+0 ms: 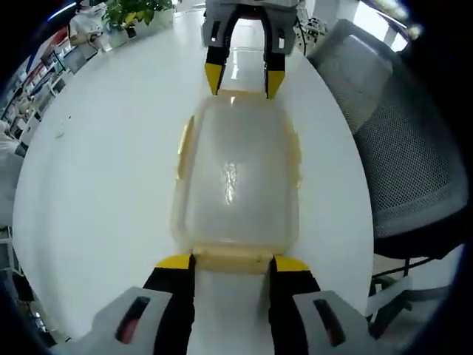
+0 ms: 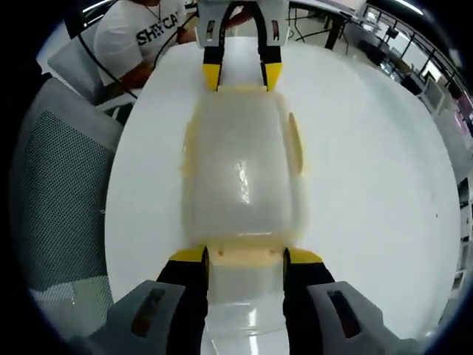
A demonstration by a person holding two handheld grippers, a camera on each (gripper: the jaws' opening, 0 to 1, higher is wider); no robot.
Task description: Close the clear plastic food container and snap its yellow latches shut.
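**Clear plastic box between two grippers on the white table**

Clear plastic makes up the food container, which lies lid-down-looking and closed on the white round table, near the table's edge beside a grey mesh chair. Pale yellow latches run along its long sides, lying close against the walls; whether they are snapped home cannot be told. A further yellow latch sits at each short end.

In the left gripper view, the left gripper stands with its jaws spread, one yellow tip at either side of the near end latch, touching or just beside it. The right gripper faces it from the far short end, jaws likewise apart at that end's latch.

In the right gripper view the same holds mirrored: the right gripper straddles its near latch, the left gripper opposite. A person in a white shirt sits past the table's far edge. A potted plant stands by the far edge in the left gripper view.
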